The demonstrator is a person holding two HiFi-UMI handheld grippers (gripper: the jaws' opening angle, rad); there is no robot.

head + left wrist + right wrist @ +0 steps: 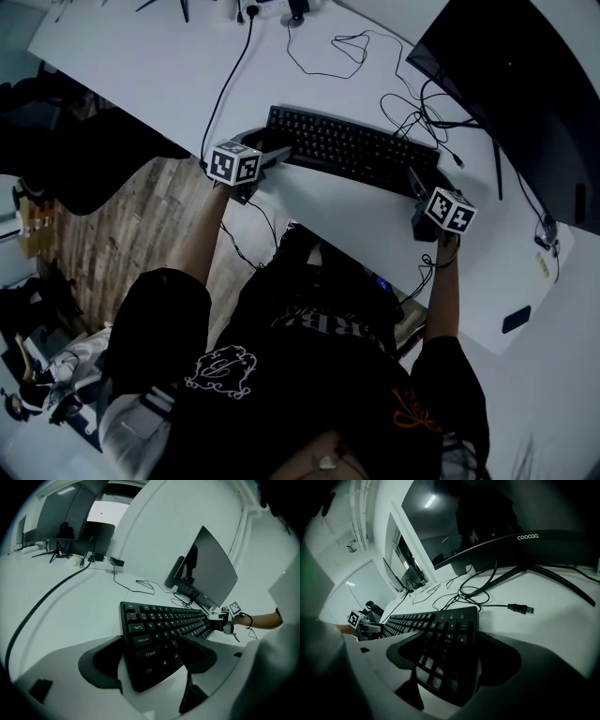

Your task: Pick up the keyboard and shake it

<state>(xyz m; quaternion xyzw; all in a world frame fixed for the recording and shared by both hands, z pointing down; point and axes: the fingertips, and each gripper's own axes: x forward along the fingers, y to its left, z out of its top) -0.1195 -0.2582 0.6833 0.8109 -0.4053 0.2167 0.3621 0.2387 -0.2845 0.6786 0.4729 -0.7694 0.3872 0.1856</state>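
evidently the keyboard (352, 150) is spanned lengthwise, each end clamped between jaws of the left gripper (274, 156) and right gripper (417, 186).

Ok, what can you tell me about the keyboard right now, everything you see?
The black plastic keyboard is full-size, with a number pad and white legends, lying across the white desk before the dark curved monitor. The left tongs pinch its Ctrl and Shift end, one jaw over the keys; the right tongs pinch its number-pad end. Whether it is clear of the desk cannot be told.
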